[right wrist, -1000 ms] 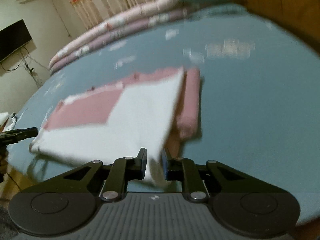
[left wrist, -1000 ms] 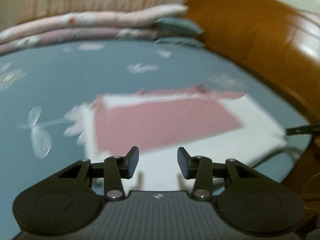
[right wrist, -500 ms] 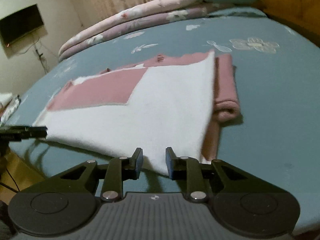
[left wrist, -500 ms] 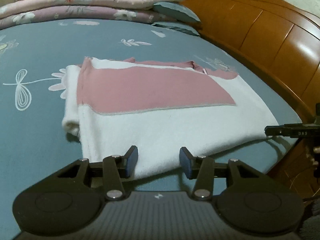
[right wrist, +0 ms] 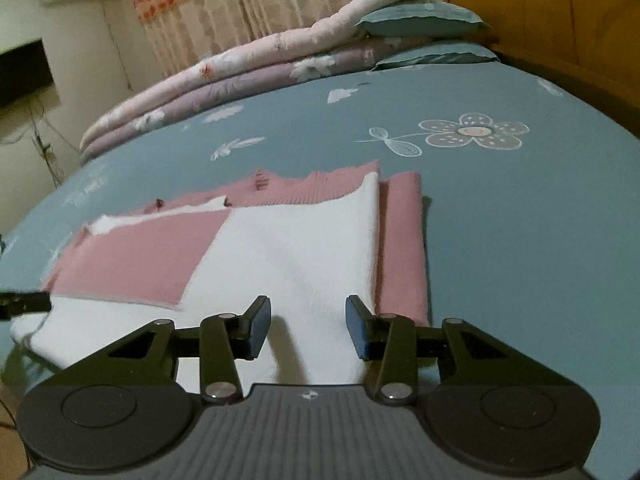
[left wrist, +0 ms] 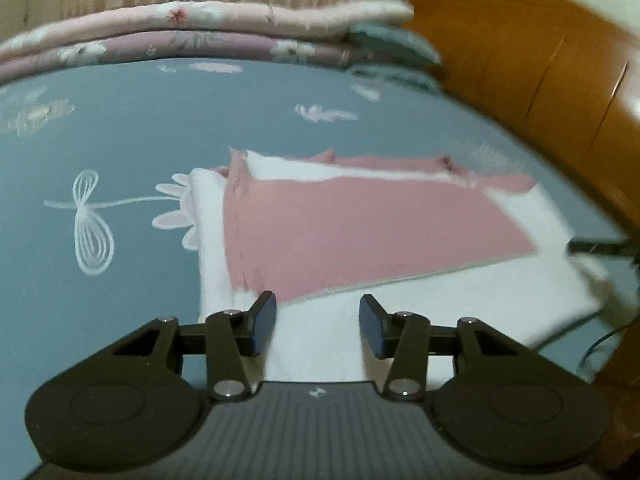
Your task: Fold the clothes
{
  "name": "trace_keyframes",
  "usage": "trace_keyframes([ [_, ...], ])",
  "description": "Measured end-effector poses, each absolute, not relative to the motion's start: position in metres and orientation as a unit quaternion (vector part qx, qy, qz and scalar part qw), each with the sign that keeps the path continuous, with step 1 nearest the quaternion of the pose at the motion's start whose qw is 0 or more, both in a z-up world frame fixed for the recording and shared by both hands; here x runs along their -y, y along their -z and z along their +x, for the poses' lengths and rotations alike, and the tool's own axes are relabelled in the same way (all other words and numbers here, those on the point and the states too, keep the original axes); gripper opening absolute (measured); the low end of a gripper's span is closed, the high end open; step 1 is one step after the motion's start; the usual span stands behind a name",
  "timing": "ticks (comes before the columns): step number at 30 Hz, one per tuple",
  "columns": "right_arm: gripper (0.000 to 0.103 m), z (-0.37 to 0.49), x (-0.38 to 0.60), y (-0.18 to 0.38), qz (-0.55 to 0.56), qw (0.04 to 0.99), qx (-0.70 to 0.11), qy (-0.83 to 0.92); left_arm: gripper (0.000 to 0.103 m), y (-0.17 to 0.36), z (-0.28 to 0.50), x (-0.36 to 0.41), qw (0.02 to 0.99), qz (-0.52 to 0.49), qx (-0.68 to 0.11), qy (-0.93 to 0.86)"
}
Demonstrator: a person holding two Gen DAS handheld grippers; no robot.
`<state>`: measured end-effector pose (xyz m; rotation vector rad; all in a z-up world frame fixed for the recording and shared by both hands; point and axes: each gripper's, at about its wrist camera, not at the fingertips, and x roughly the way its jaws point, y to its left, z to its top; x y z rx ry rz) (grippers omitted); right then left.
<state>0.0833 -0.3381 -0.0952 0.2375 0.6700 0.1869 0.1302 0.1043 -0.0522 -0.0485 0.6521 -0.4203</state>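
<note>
Pink-and-white garment [right wrist: 304, 256] laid flat on blue bed [right wrist: 520, 216], left gripper [left wrist: 317, 322] held spread over its white edge, right gripper [right wrist: 308, 326] spread too, nothing pinched

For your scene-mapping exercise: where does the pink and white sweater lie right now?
The pink and white sweater lies flat on the blue floral bedsheet, near the bed's front edge, just ahead of both open grippers, with the folded quilts far behind it.
</note>
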Motion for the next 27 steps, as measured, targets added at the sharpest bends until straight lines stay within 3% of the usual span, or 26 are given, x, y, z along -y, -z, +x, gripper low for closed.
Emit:
trace_keyframes([
  [5,0.066,0.087,0.319,0.078,0.102,0.943,-0.307,-0.081,0.053,0.051,0.136,-0.115,0.928,-0.038,-0.322,0.186],
  [15,0.077,0.116,0.290,0.094,0.059,0.936,-0.341,-0.060,0.058,0.051,0.222,-0.101,0.931,-0.006,-0.314,0.188],
  [23,0.100,0.114,0.287,0.101,0.078,0.934,-0.340,-0.073,0.059,0.075,0.250,-0.112,0.915,-0.017,-0.368,0.162],
  [27,0.103,0.116,0.279,0.103,0.070,0.934,-0.345,-0.069,0.059,0.067,0.252,-0.113,0.921,-0.013,-0.366,0.131],
])
